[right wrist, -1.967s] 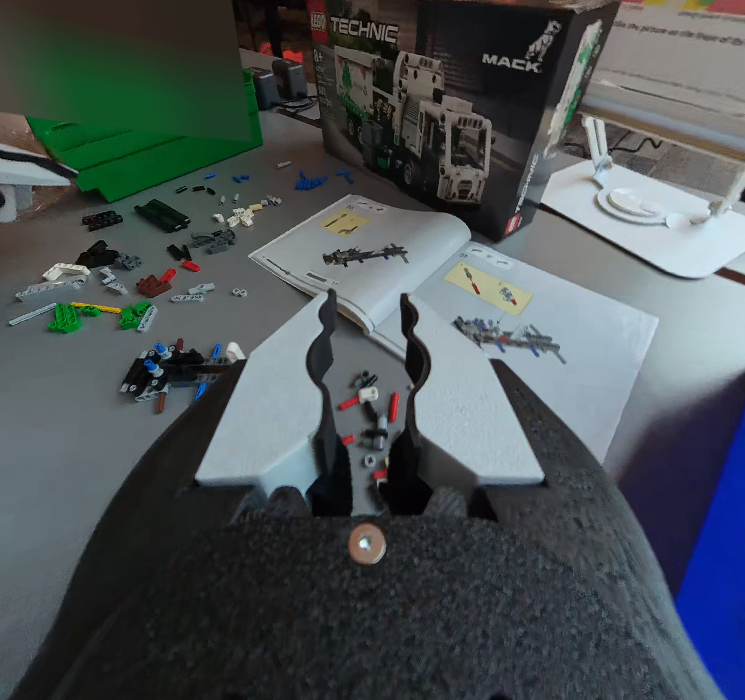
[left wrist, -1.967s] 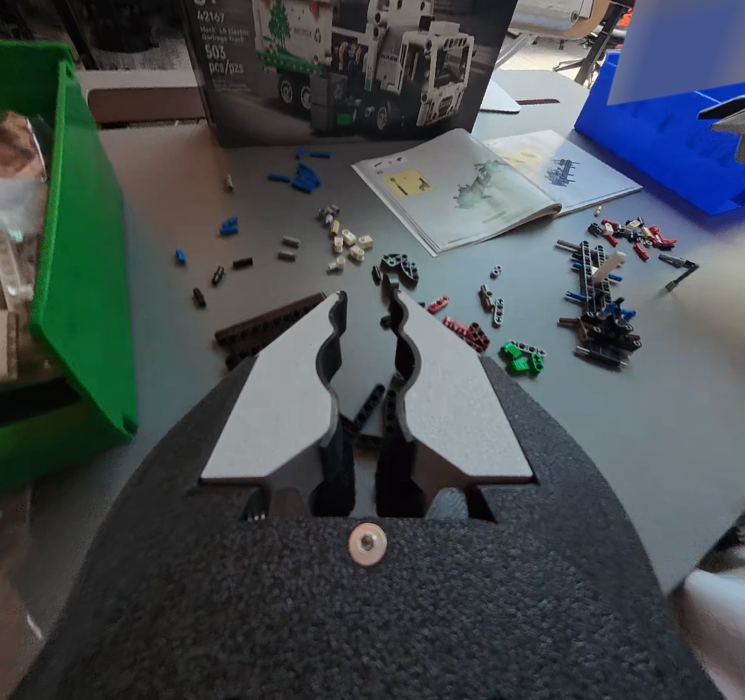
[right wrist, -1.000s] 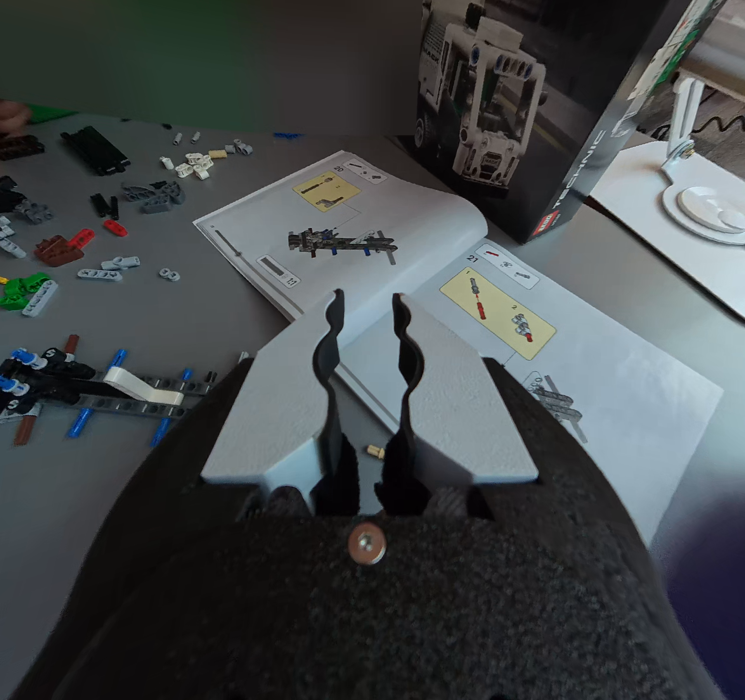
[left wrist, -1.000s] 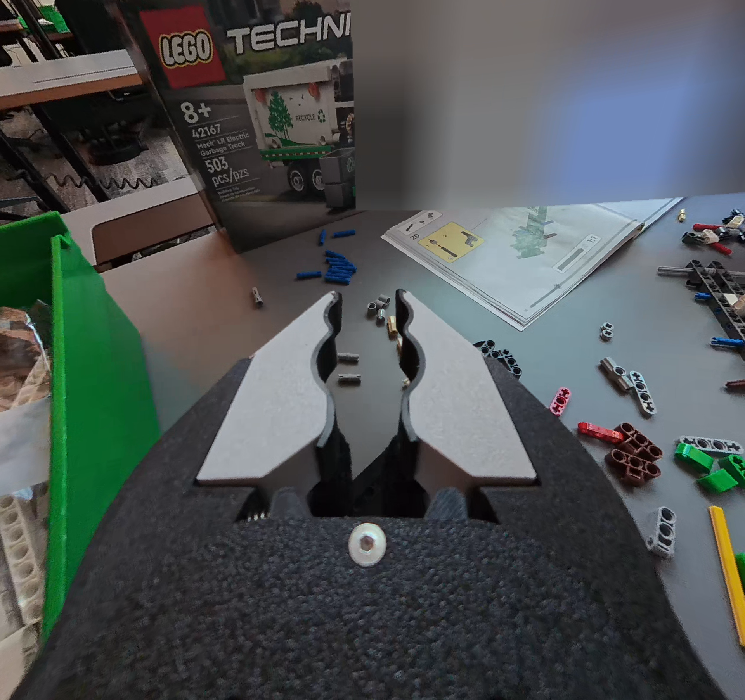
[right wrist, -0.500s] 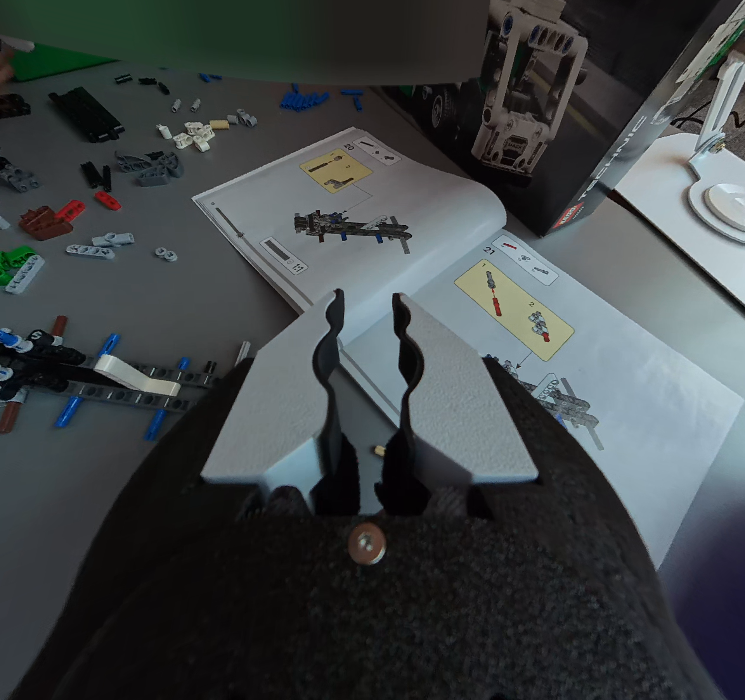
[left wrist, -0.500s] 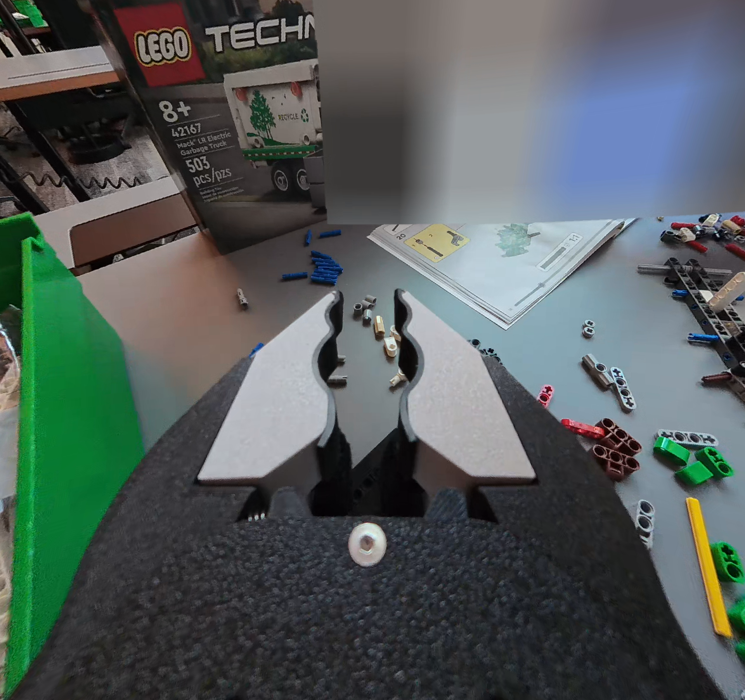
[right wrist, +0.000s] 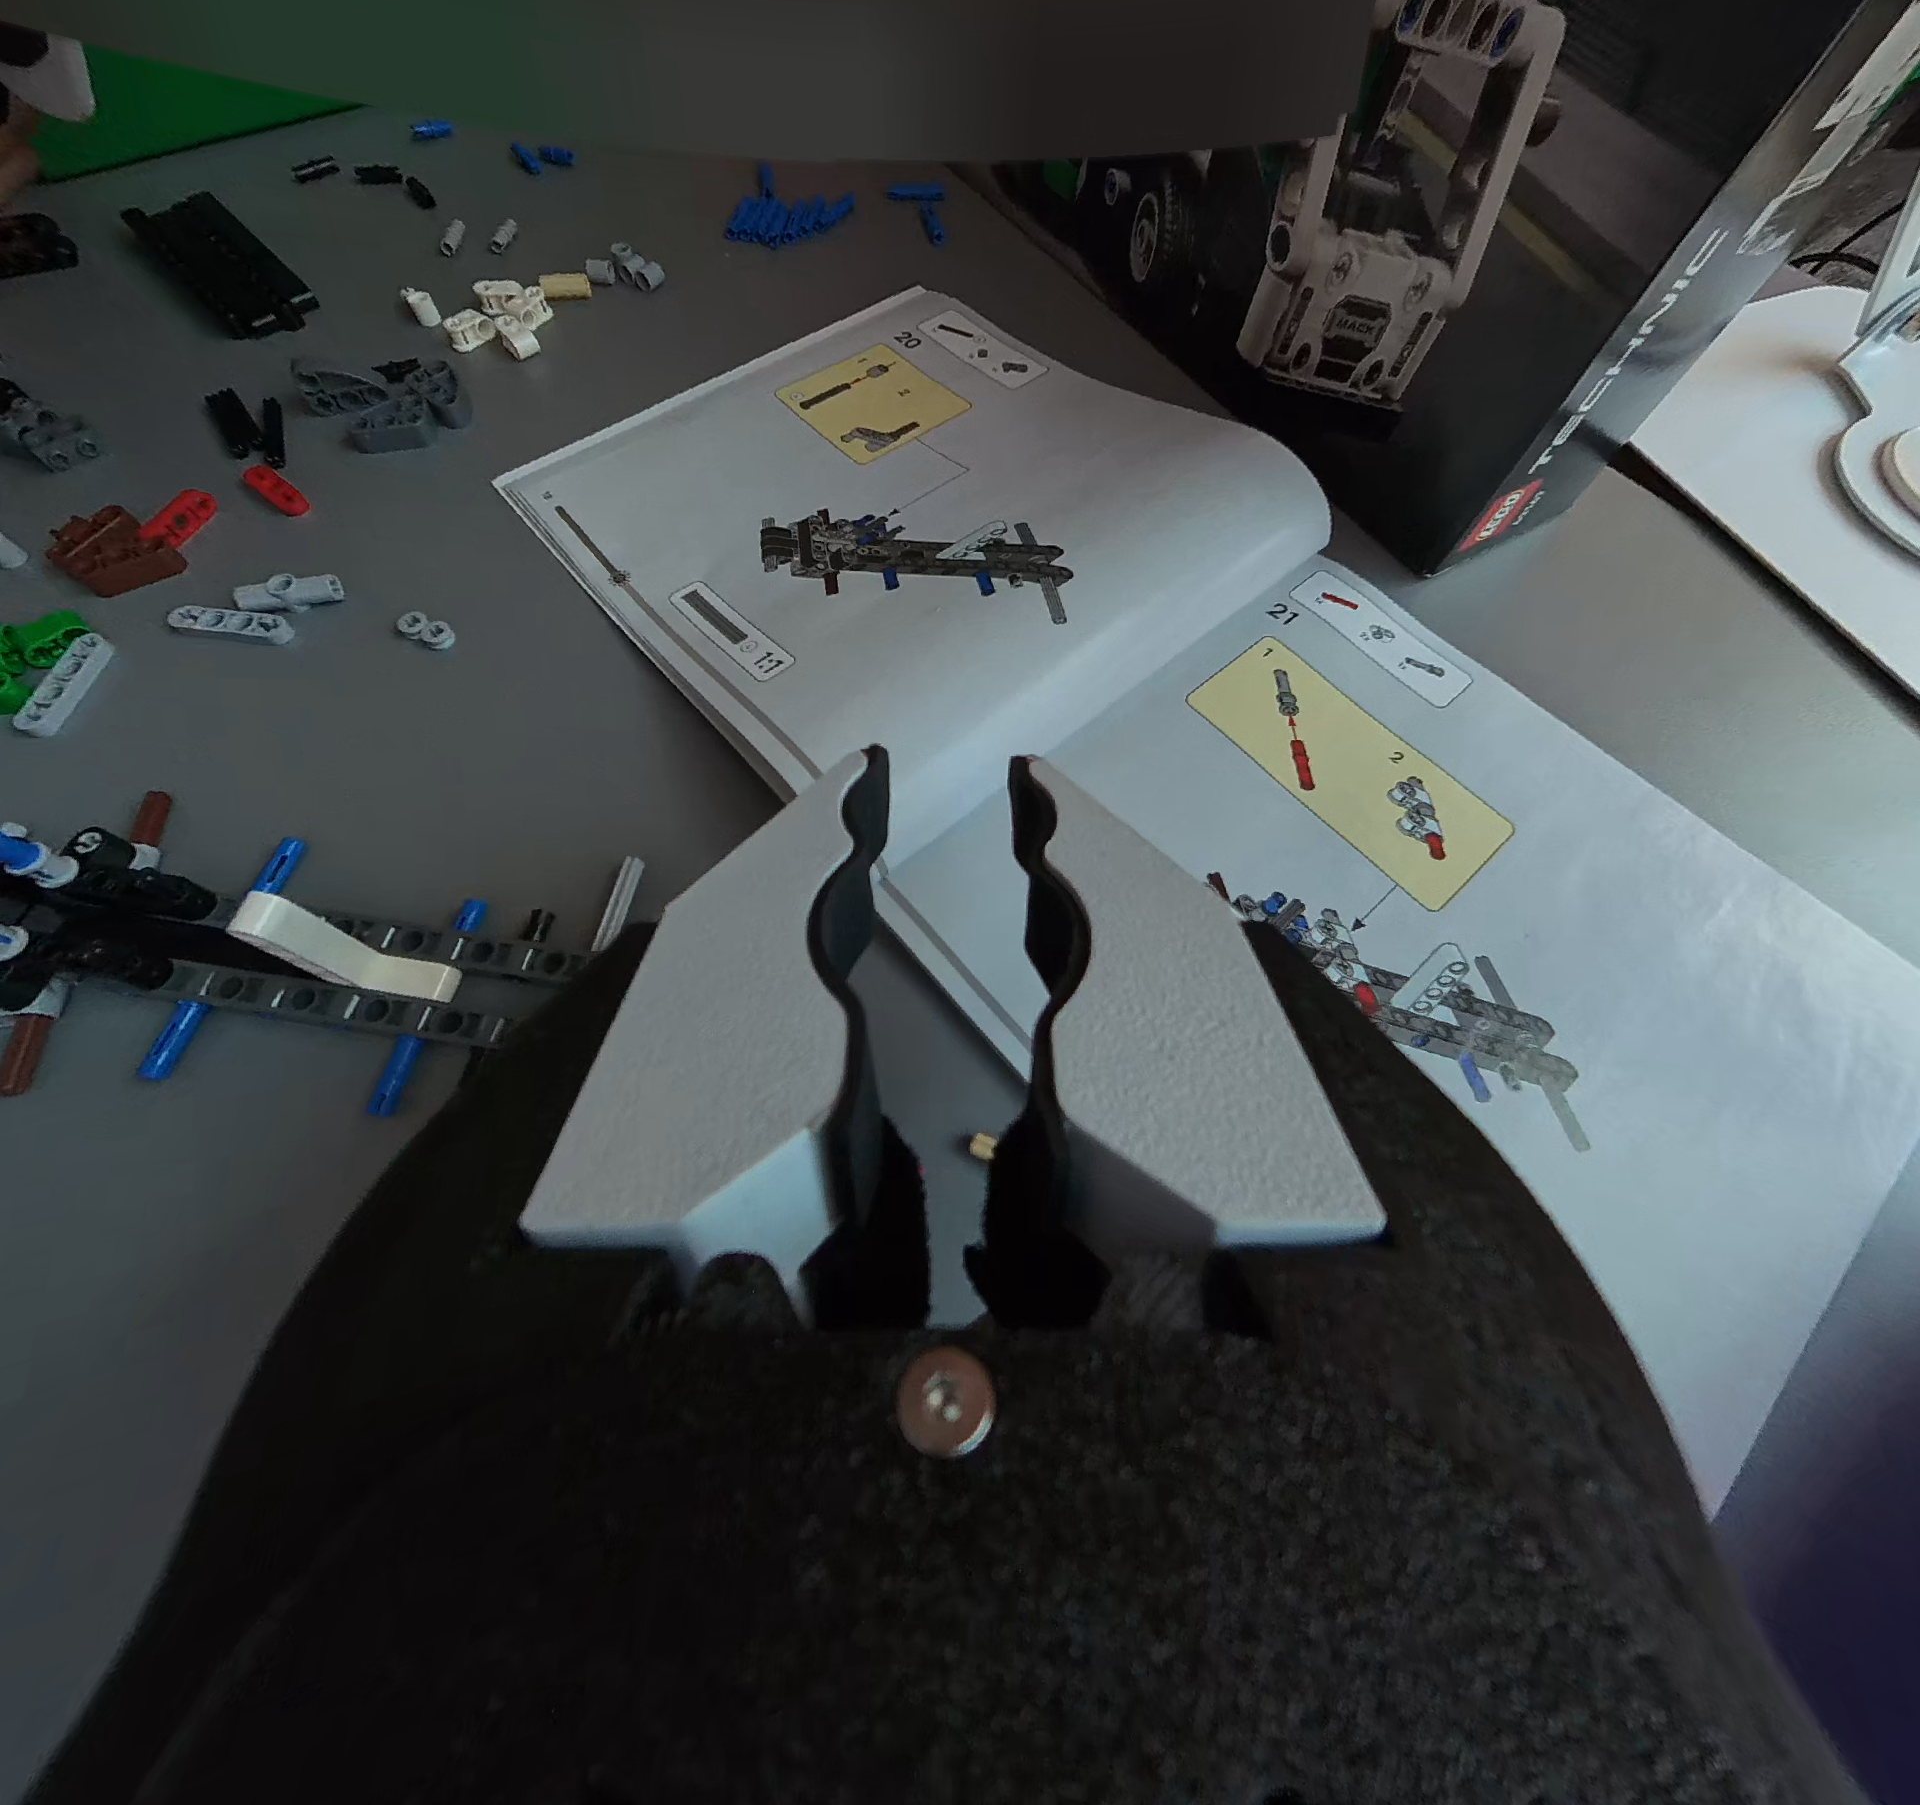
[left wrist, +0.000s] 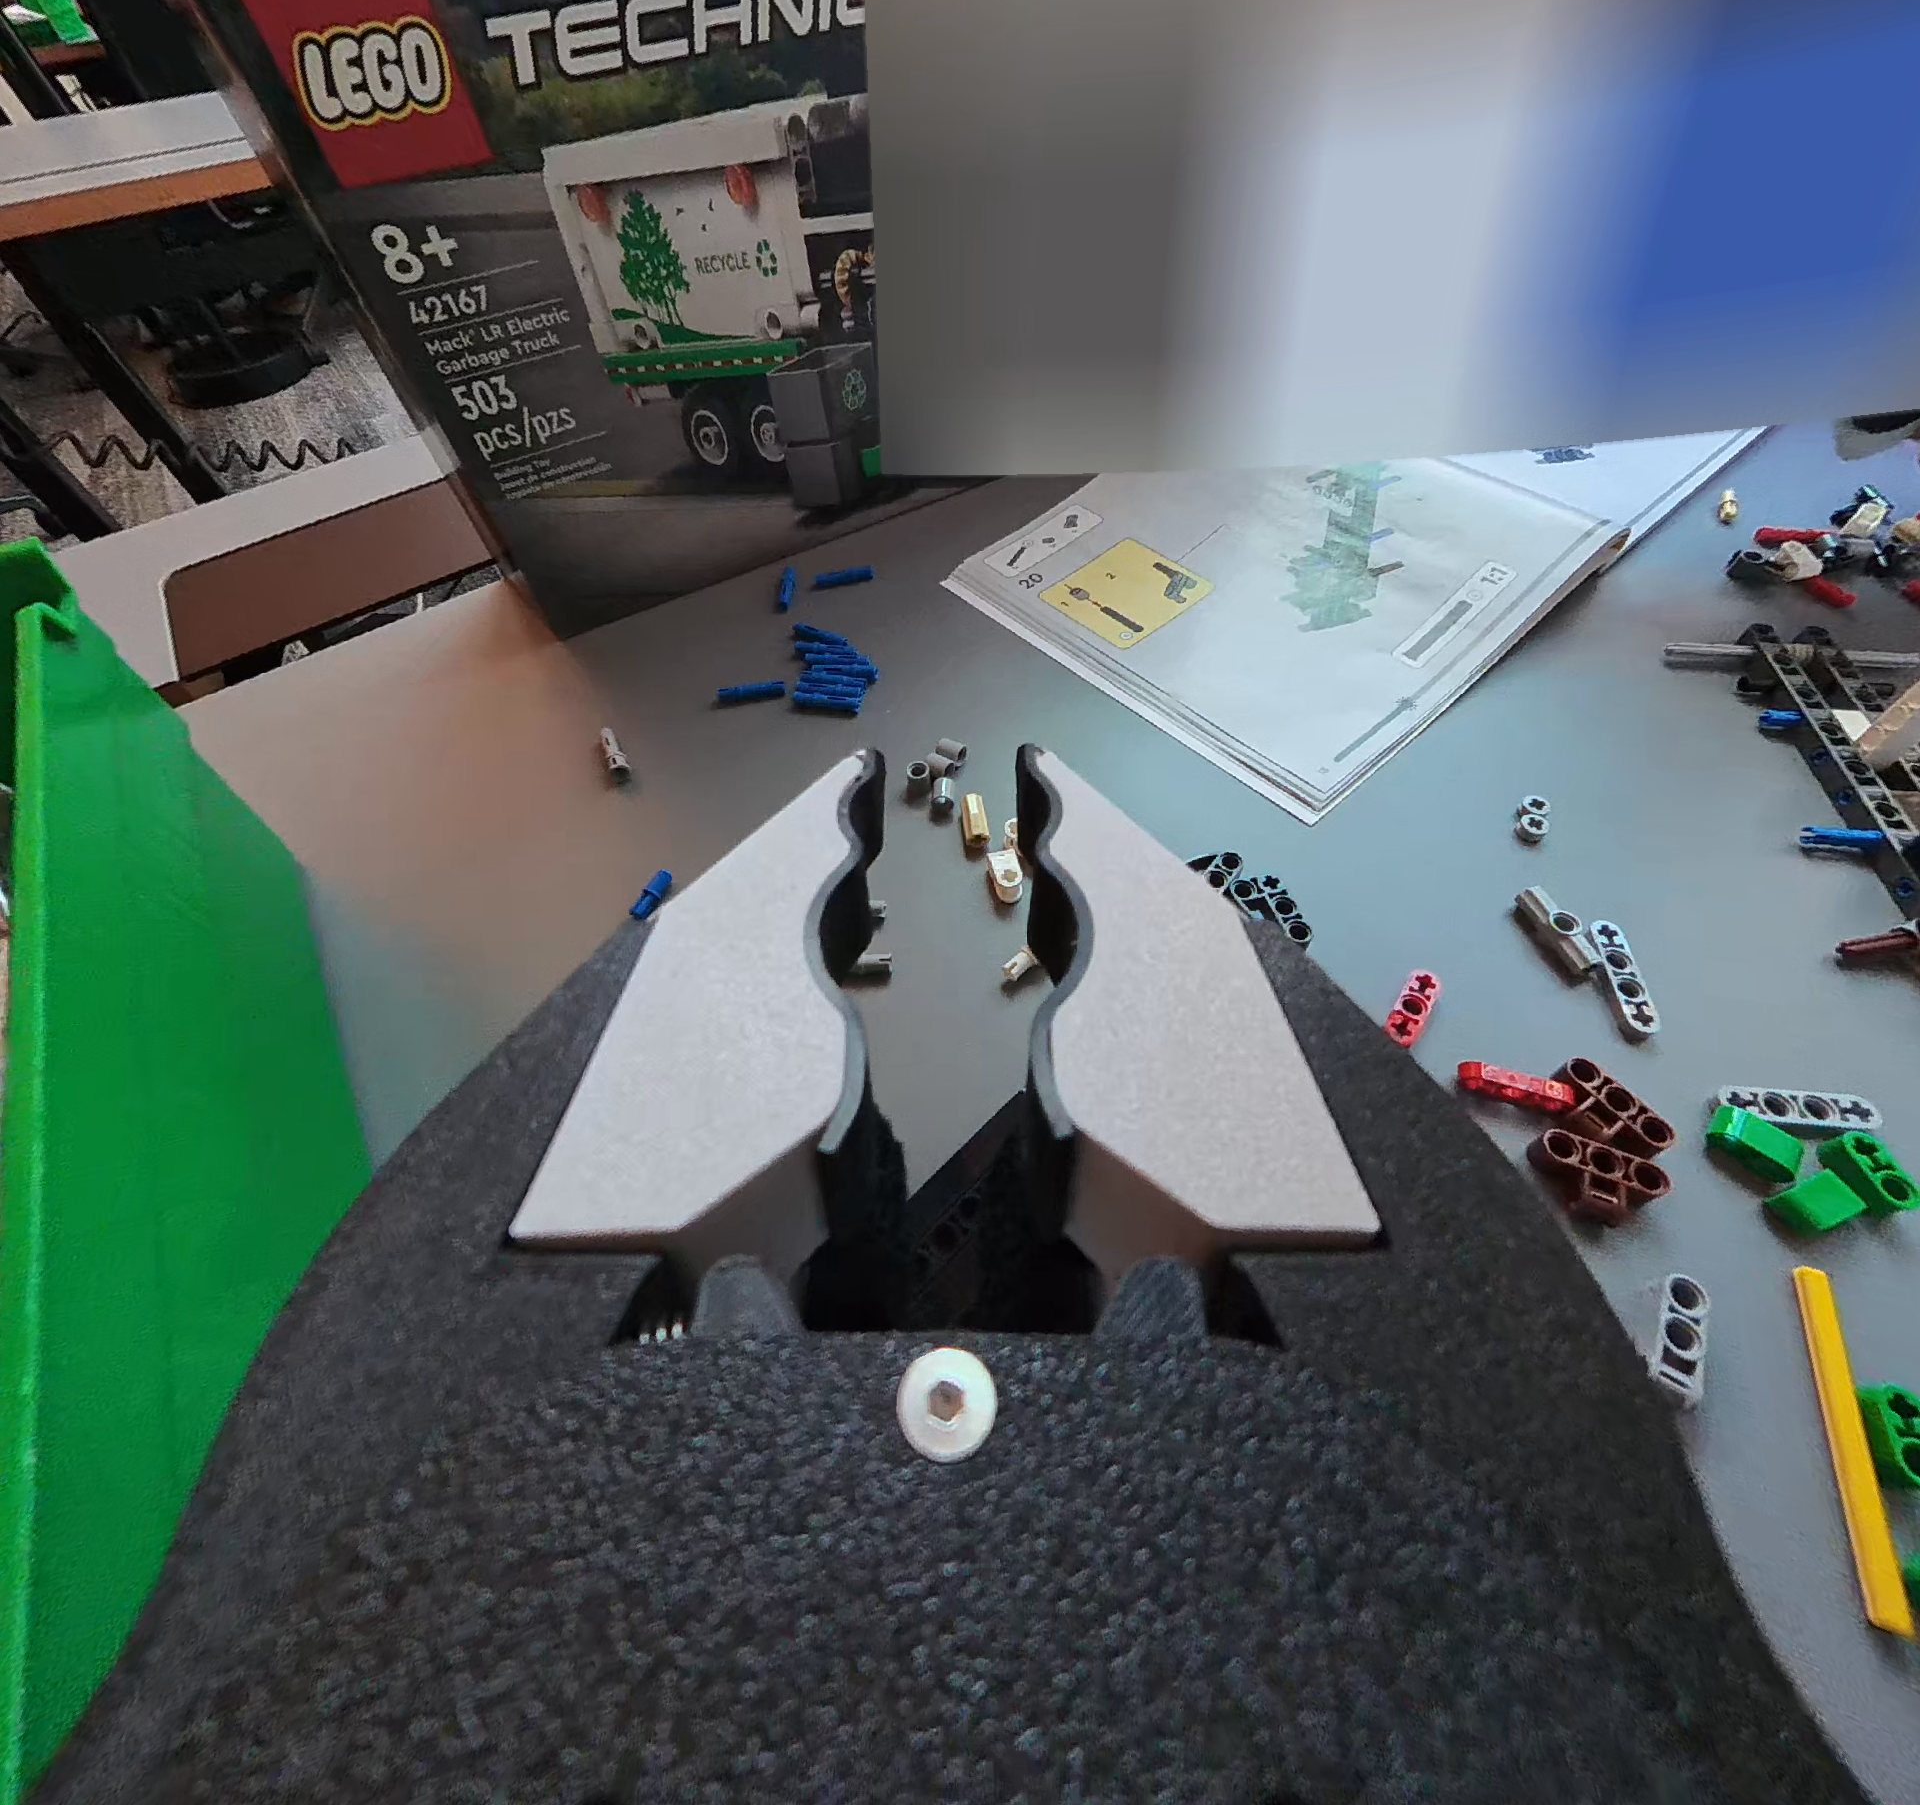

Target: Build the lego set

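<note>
Lego pieces lie scattered over the grey table (left wrist: pixel 1039 633), with the half-built chassis (right wrist: pixel 312 976), a dark beam frame with blue pins and a white strip, lying flat at the left of the right wrist view. Behind the spread, the set's box (left wrist: pixel 582 249) stands upright and closes off the far side; a green bin (left wrist: pixel 156 1028) walls the left edge close beside the left gripper (left wrist: pixel 948 768). The open instruction booklet (right wrist: pixel 1039 612) takes up the middle-right of the table, one corner near the box. Bare table shows between the bin and the blue pins (left wrist: pixel 831 664), and more in front of the chassis.

The left gripper hangs above the table and points toward the box, its jaws spread with nothing between them; small grey and tan connectors (left wrist: pixel 966 820) lie on the table seen through the gap. The right gripper (right wrist: pixel 945 768) points down over the booklet's near edge, jaws likewise parted and empty, with a small tan pin (right wrist: pixel 979 1144) on the table below
</note>
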A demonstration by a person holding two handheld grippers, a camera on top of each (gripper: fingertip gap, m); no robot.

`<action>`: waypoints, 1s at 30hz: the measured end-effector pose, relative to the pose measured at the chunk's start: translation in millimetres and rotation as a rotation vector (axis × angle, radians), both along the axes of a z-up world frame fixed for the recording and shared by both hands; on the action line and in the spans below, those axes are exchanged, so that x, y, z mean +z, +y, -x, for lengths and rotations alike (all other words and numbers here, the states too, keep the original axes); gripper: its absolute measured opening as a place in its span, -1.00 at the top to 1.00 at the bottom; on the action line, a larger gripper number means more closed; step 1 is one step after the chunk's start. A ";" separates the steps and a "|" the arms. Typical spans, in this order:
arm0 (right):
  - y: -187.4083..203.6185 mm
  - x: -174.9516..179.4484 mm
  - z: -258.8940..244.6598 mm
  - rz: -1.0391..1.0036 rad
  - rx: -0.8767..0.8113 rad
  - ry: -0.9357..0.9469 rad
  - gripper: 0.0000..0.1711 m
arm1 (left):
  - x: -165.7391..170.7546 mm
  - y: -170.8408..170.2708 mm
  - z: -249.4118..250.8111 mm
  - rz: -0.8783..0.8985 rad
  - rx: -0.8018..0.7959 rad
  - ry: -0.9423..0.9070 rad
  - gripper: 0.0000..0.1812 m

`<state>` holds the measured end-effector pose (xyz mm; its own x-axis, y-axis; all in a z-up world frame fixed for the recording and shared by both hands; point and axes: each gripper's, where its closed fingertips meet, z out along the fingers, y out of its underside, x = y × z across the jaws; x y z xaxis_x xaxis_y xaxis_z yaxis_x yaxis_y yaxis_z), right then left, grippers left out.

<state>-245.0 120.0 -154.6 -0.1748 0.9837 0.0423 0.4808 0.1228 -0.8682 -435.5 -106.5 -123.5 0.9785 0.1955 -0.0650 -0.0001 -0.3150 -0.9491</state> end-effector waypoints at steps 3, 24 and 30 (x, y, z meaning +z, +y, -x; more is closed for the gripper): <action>-0.1 -1.7 -0.2 -0.014 0.002 -0.007 0.77 | -0.2 0.0 0.1 0.002 0.001 0.006 0.74; -25.4 16.9 -4.7 -0.050 0.058 0.059 0.81 | -9.0 2.6 -0.5 0.067 0.054 0.092 0.77; -13.6 12.0 -3.1 -0.173 0.030 0.086 0.84 | 1.9 -25.7 -27.8 0.212 0.069 0.148 0.78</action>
<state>-241.9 106.5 -142.6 -0.1925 0.9548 0.2264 0.3999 0.2870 -0.8705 -407.7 -132.3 -121.6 0.9402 0.2277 -0.2533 -0.1061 -0.5110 -0.8530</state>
